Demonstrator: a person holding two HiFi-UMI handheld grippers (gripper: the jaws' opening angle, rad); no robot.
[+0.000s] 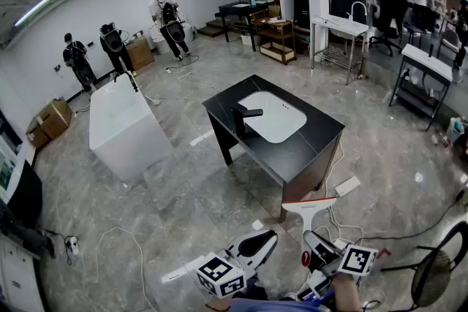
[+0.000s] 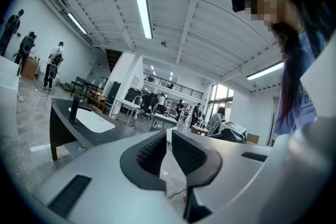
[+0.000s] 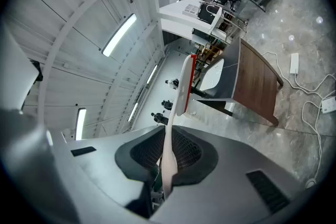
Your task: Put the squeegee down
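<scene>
The squeegee (image 1: 310, 213) is white with a red strip along its blade, and it stands upright in front of me, handle down. My right gripper (image 1: 322, 257) is shut on its handle. In the right gripper view the squeegee (image 3: 184, 86) runs straight out from between the pads, with the right gripper (image 3: 169, 140) clamped on the thin handle. My left gripper (image 1: 254, 248) hangs beside it at the lower middle. In its own view the left gripper (image 2: 168, 147) is shut, with nothing between the pads. A black table (image 1: 294, 157) with a white sink basin (image 1: 276, 118) stands just beyond the squeegee.
A white bathtub (image 1: 124, 131) stands to the left. Cables and a power strip (image 1: 347, 186) lie on the marble floor near the table's right side. A chair (image 1: 433, 274) is at the lower right. Several people (image 1: 164, 18) work at the far wall.
</scene>
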